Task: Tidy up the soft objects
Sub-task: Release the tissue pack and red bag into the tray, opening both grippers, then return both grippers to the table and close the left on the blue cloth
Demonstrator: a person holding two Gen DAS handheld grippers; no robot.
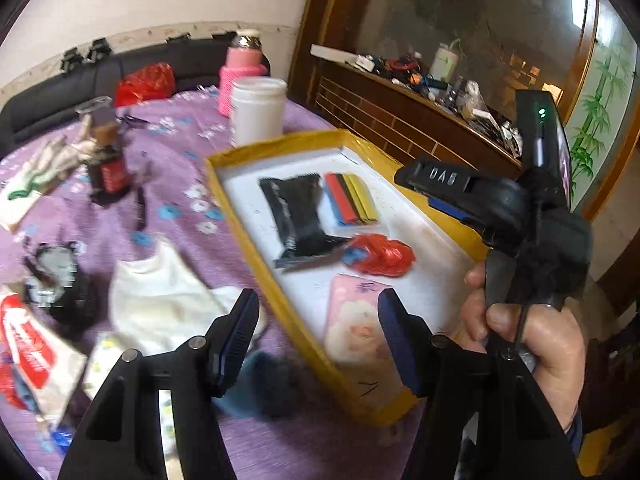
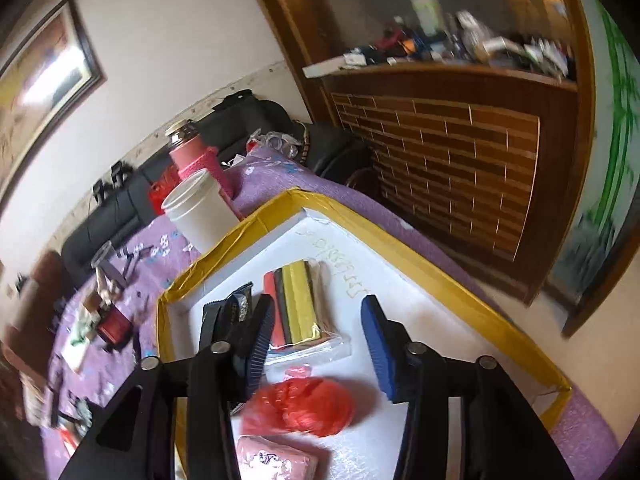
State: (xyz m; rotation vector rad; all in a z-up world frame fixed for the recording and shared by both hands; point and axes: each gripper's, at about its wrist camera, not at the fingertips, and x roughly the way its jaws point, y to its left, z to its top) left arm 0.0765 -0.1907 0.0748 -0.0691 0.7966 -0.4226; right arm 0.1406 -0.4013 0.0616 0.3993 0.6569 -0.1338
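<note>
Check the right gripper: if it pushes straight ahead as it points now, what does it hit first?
Probably the clear bag of red, black and yellow strips, which lies between the open right gripper fingers on the white floor of the yellow-rimmed tray. Depth is unclear; the crumpled red plastic bag sits nearer, below.

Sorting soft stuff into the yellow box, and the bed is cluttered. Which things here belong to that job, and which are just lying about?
Job:
yellow box
black pouch
coloured strips packet
red bag
pink tissue pack
white cloth

Lying about:
white jar
pink bottle
dark bottle
</note>
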